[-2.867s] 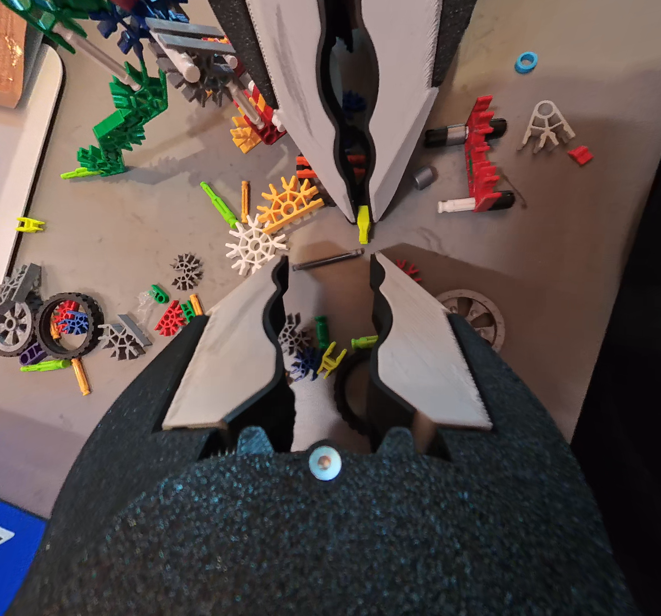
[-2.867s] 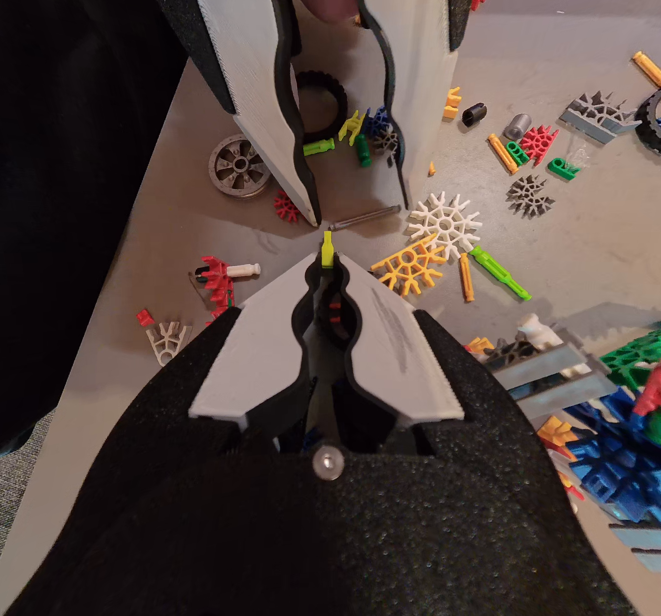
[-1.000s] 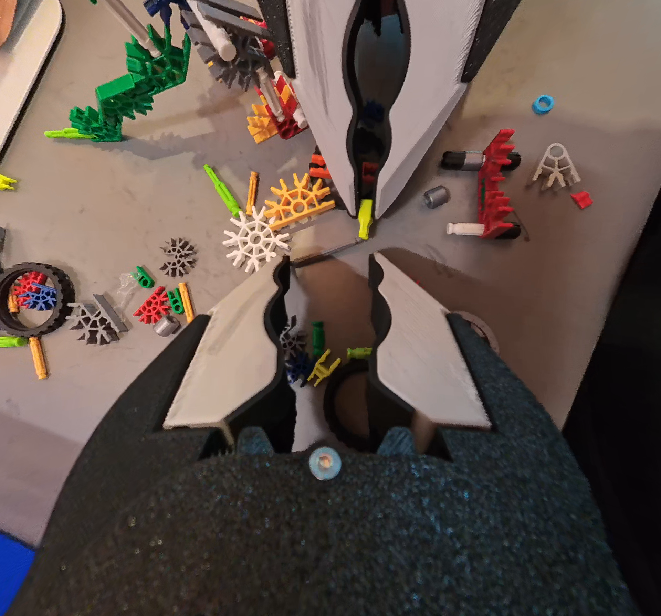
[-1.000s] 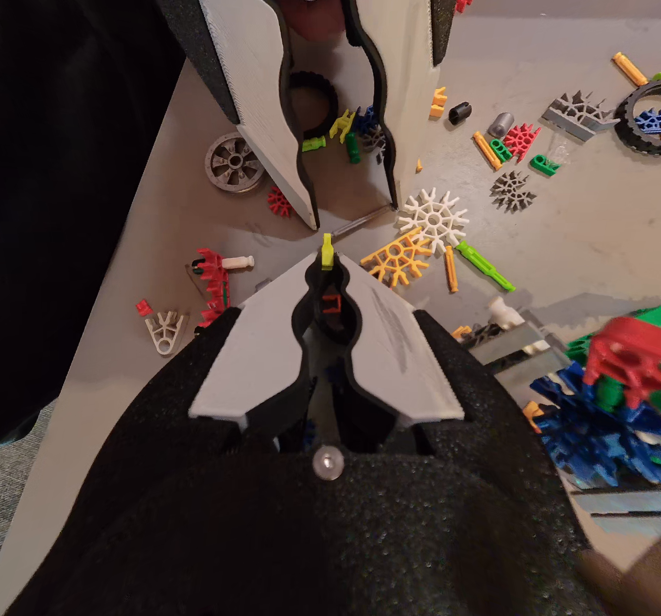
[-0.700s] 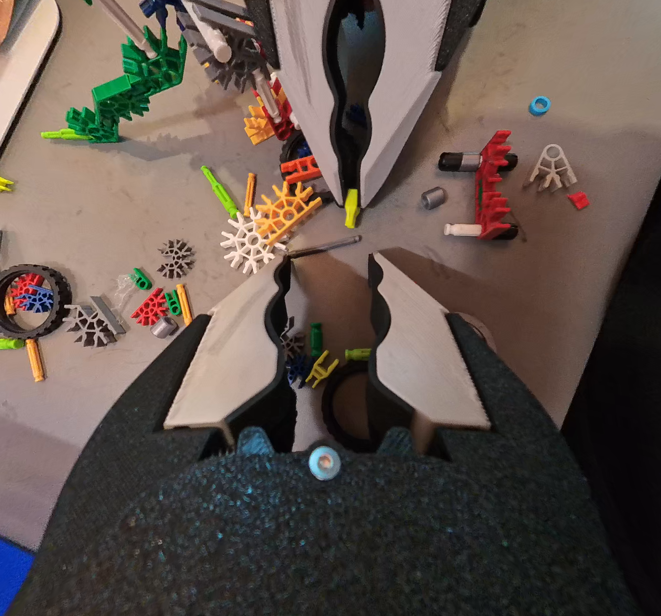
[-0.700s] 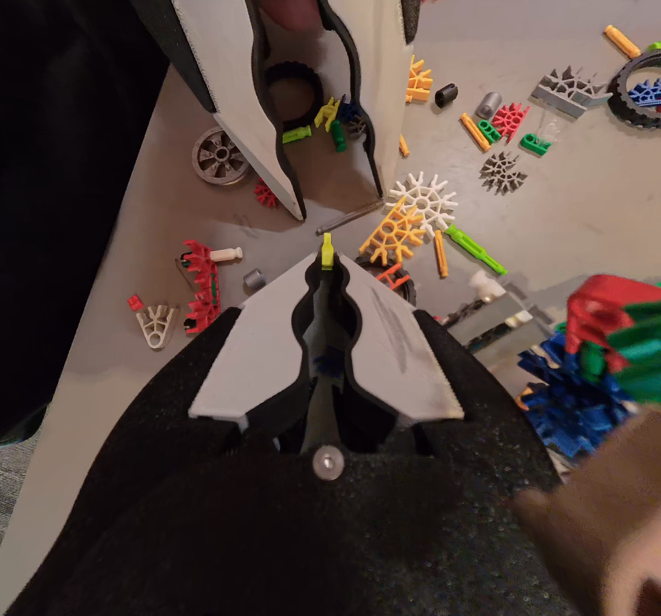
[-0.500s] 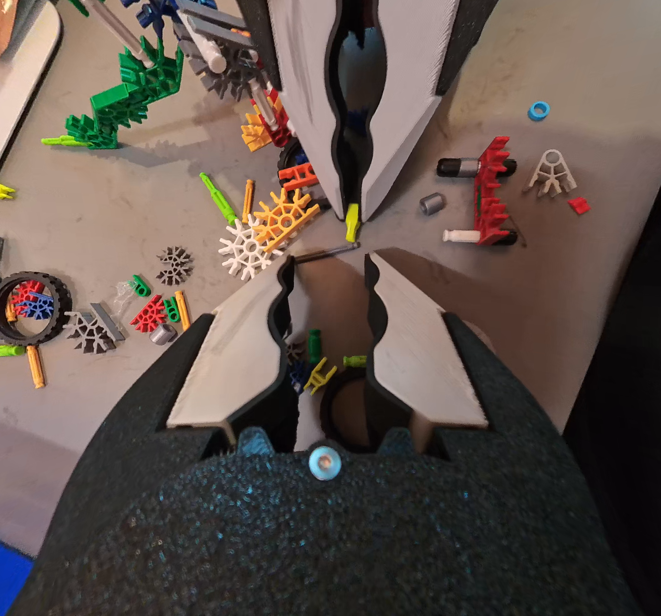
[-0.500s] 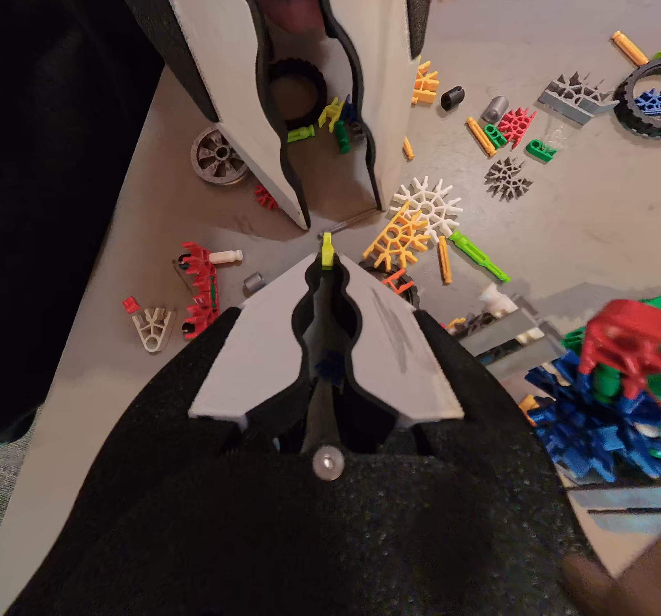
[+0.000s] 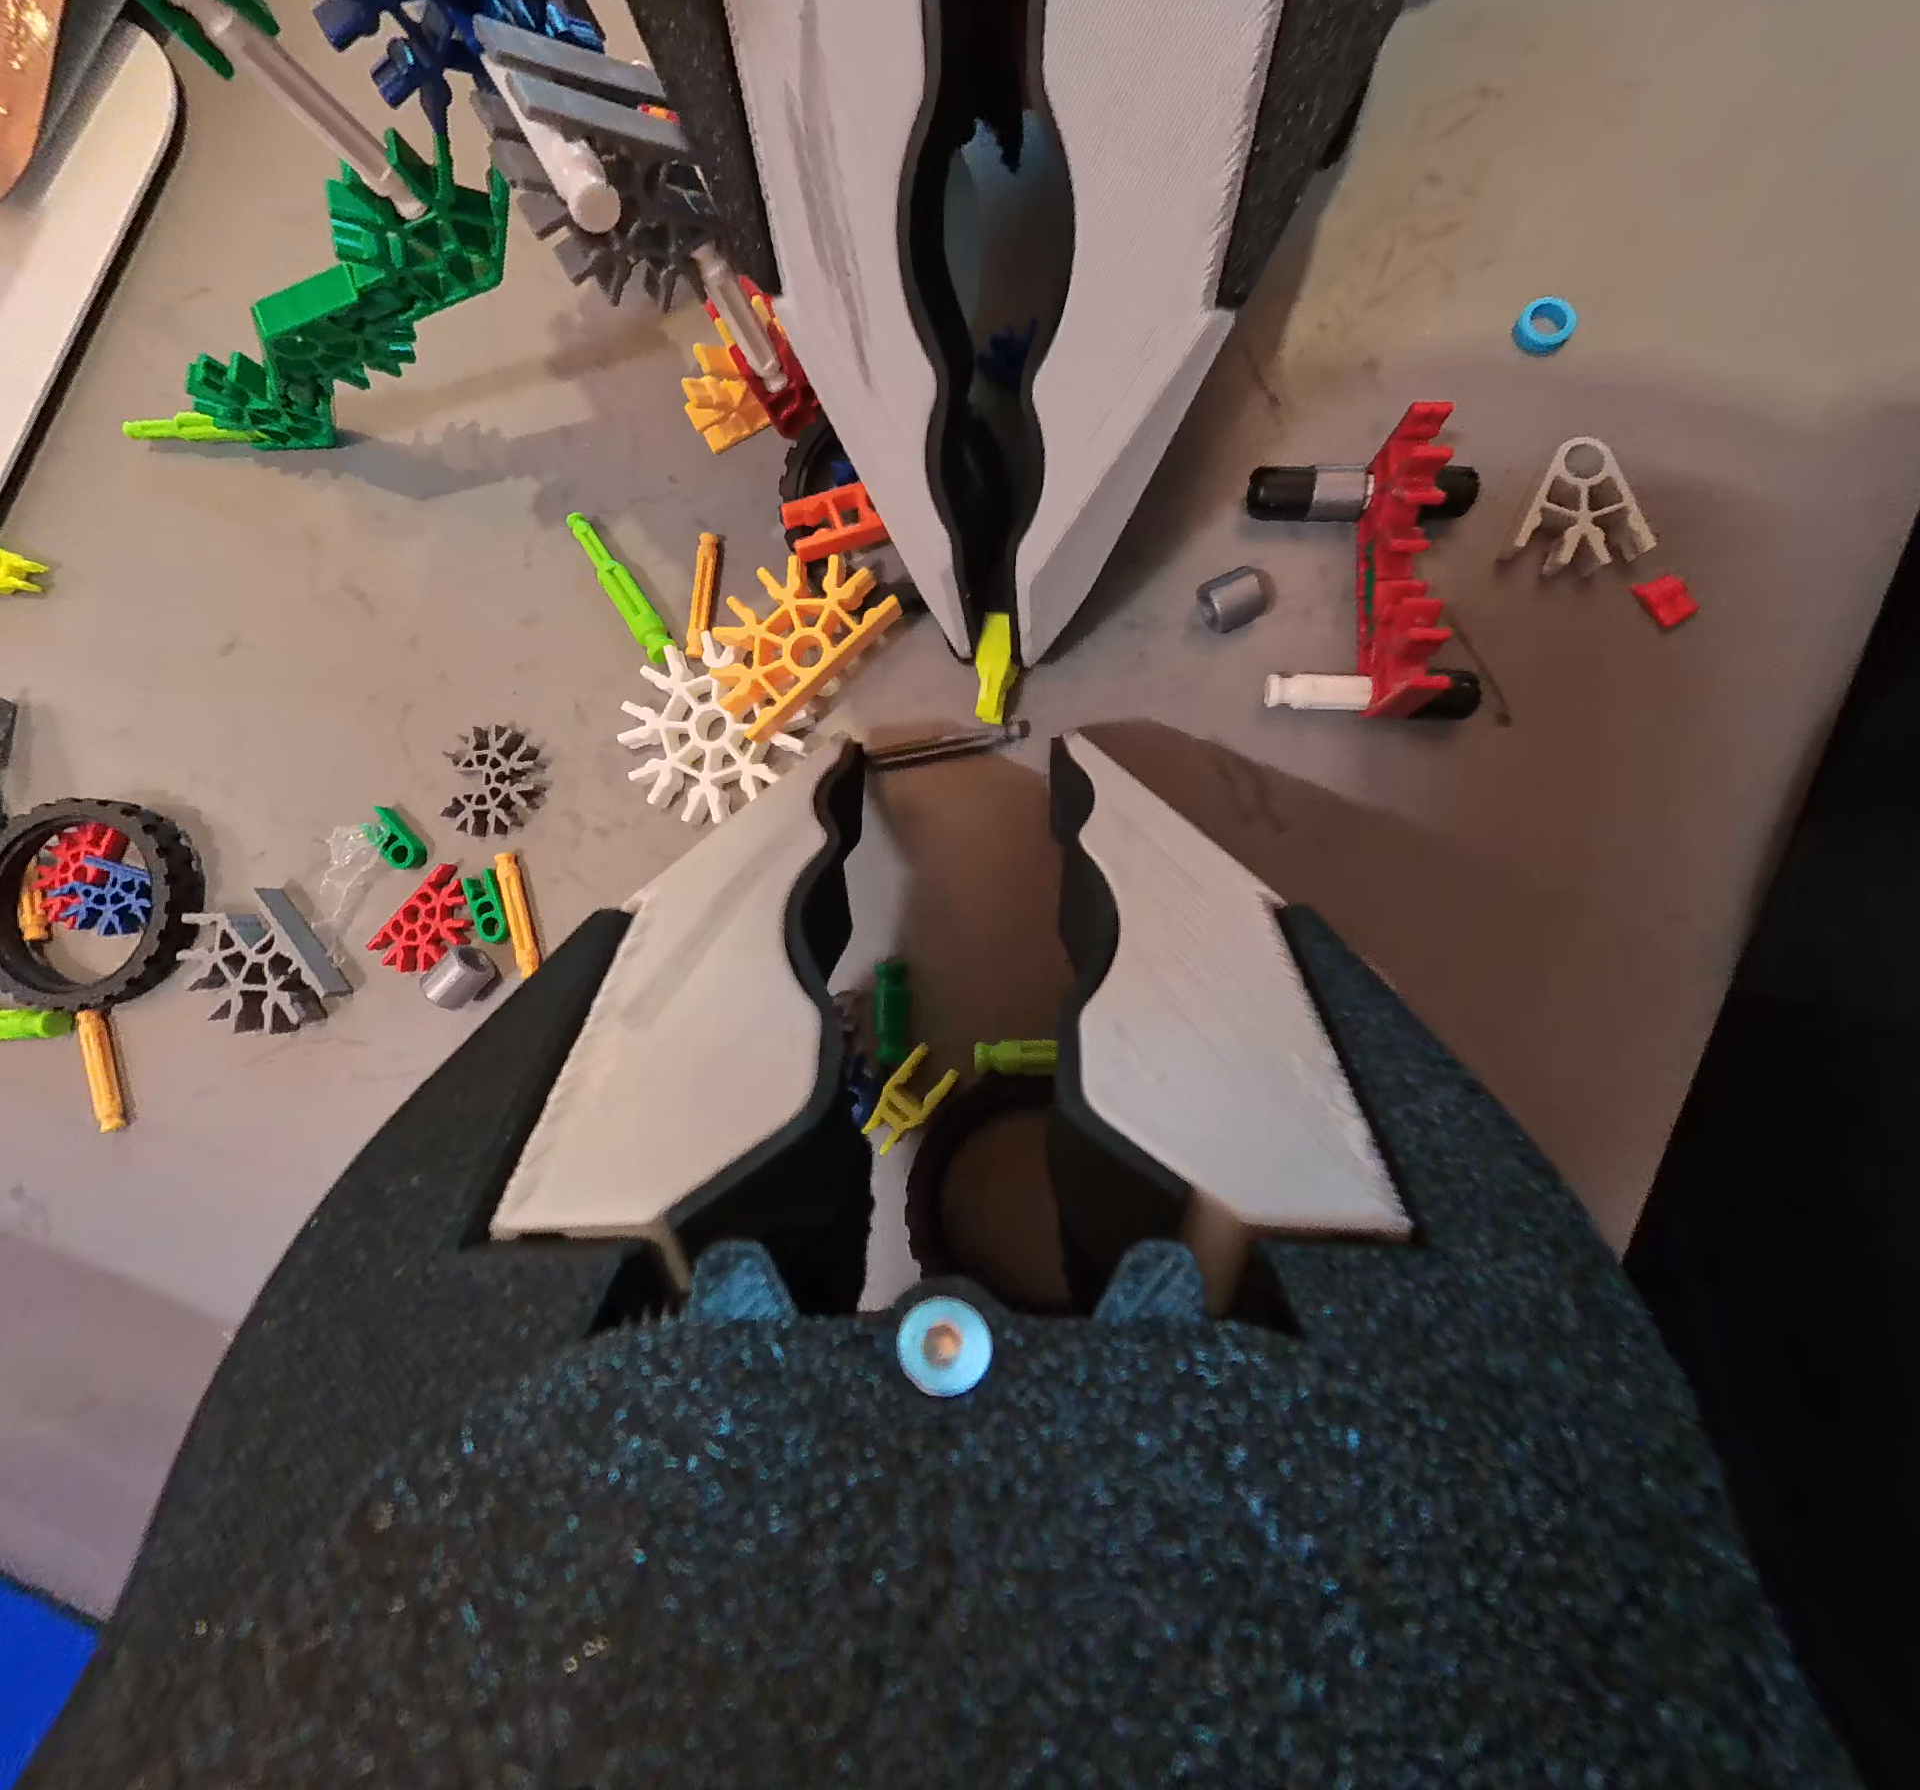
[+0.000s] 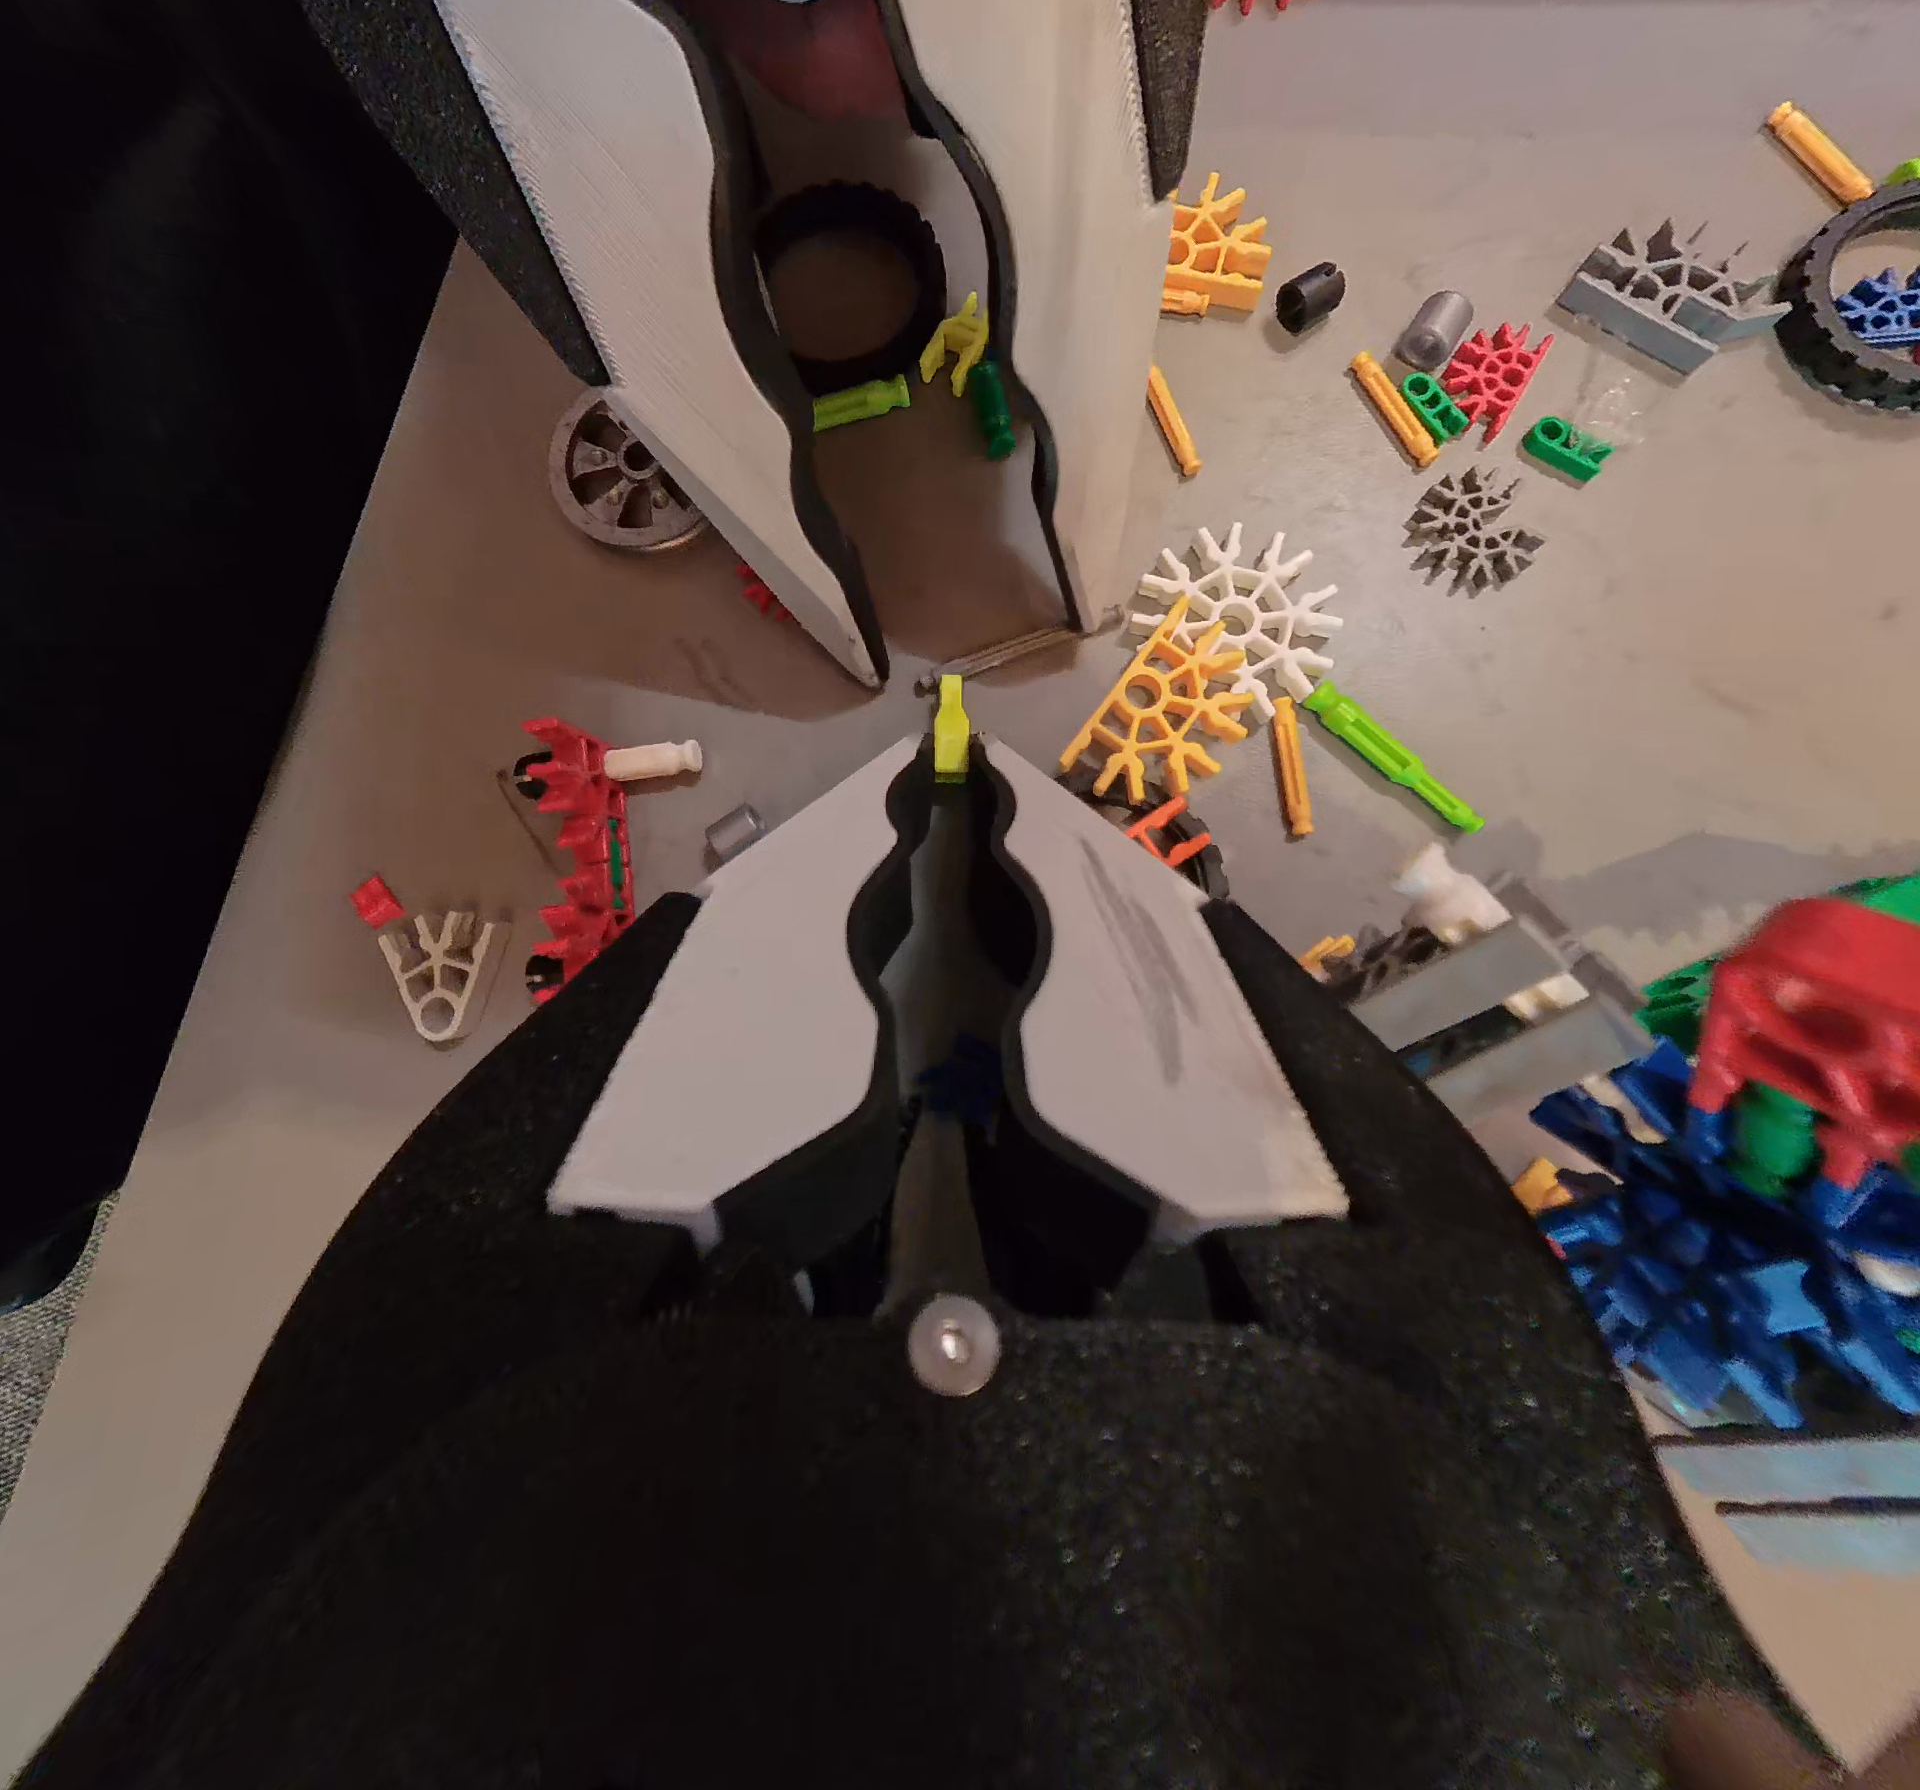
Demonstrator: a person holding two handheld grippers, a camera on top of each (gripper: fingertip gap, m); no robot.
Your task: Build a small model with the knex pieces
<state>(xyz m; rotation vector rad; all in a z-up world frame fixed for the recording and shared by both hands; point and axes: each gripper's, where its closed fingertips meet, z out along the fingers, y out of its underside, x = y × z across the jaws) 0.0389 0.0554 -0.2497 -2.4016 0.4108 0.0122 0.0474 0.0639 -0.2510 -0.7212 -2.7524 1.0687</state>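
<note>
Right claw (image 10: 951,753) clamped on a short lime plastic rod (image 10: 950,727), smooth, its notched tip poking past the ribbed grey fingers; left claw (image 9: 956,764) apart, holding nothing, facing it tip to tip over the matte grey tabletop (image 9: 1558,909); thin dark metal pin (image 9: 945,743) lies flat just ahead of the left claw, under the rod tip; spiky white snowflake connector (image 9: 707,732) and yellow fan connector (image 9: 805,644) overlap beside them; black ridged tyre (image 10: 847,280) behind the left claw.
</note>
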